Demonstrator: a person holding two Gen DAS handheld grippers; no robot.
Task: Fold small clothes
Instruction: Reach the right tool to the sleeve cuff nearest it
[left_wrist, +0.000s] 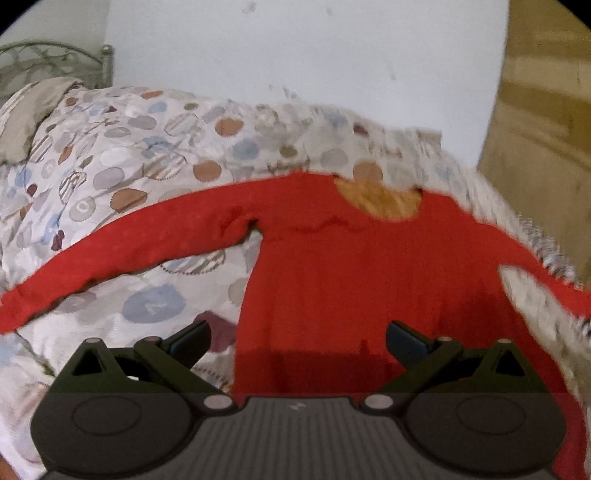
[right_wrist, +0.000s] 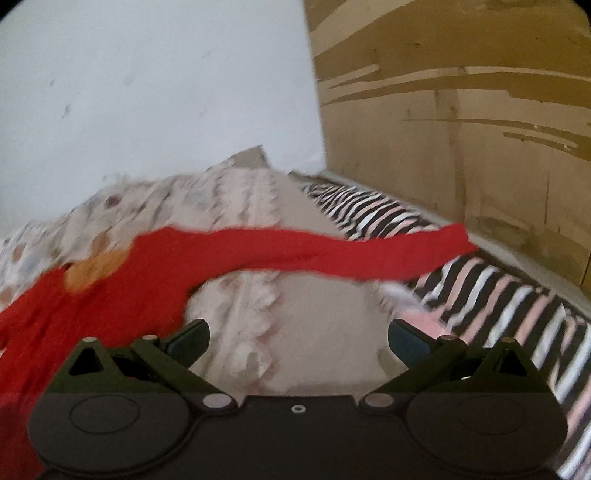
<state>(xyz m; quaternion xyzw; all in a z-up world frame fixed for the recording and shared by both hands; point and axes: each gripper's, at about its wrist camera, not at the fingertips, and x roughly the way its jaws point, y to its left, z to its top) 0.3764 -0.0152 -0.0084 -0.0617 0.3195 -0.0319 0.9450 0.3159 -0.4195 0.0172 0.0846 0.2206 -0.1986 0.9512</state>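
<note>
Left hand-held gripper (left_wrist: 297, 341) gapes over red top (left_wrist: 354, 266); sleeves spread.

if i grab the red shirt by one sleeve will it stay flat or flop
Probably flop: the red shirt lies limp, creased near the armpit. Its long sleeve follows the bedding's bumps, so it would likely dangle. It looks thin, so probably light; the body may drag.

I see open bed surface between the jaws of my right hand-held gripper (right_wrist: 297, 341), so I can pass forward there. To its right the brown panel (right_wrist: 480, 129) closes the way, and the white wall (left_wrist: 295, 55) stands behind the patterned quilt (left_wrist: 110, 147). The red shirt (left_wrist: 332, 266) lies flat, with nothing on top.
</note>
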